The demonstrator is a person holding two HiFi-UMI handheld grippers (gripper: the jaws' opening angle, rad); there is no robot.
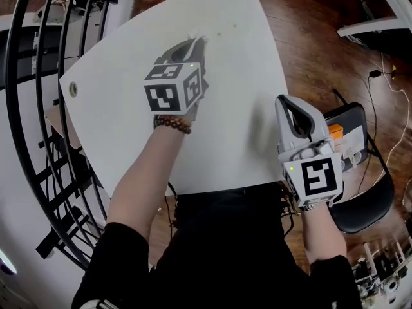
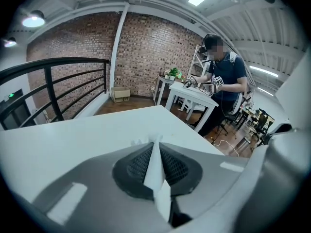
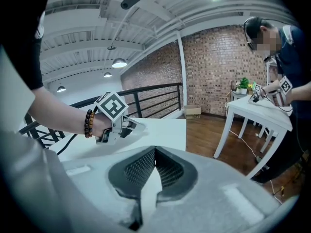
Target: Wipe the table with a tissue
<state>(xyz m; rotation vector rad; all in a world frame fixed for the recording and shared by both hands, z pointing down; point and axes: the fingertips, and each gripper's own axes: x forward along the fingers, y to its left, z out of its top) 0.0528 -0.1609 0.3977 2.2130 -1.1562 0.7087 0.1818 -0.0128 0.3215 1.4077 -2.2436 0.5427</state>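
Observation:
The white table fills the middle of the head view. My left gripper reaches over its far part with the tips low at the surface, shut on a thin white tissue that stands edge-on between the pads. A little crumpled tissue pokes past the tips. My right gripper hovers at the table's right edge. In the right gripper view its jaws meet at the tips with nothing between them, and the left gripper shows beyond.
A black curved railing borders the table's left side. A black chair holding an orange-and-white device stands under my right hand, with cables on the wood floor. Another person works at a second white table farther off.

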